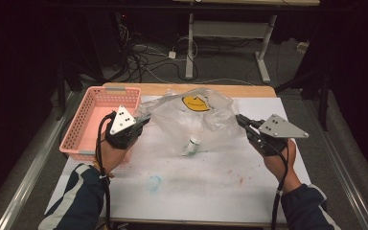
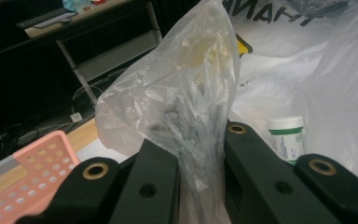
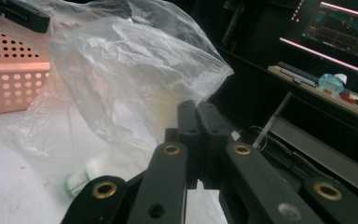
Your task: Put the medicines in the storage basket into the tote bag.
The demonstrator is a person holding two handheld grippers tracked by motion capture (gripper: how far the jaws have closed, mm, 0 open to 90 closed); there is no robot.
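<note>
While the left gripper [image 1: 141, 123] and right gripper [image 1: 242, 120] each pinch an edge of the clear plastic bag [image 1: 191, 120] above the counter [image 1: 211, 182], a green-labelled white jar [image 1: 192, 146] lies inside; a yellow emblem and partial lettering "HAN" show beyond.

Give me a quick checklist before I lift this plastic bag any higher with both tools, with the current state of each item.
1. Left tool clamped on the plastic bag: ok, film is bunched between its jaws in the left gripper view.
2. Right tool clamped on the bag's other side: ok, jaws shut on the film.
3. Small white jar with green label inside the bag: ok, it lies on its side under the film.
4. Bag free of tears: cannot tell.
5. Pink basket clear of the bag: ok, it sits to the left, apart.
6. Bag mouth position: cannot tell.
</note>
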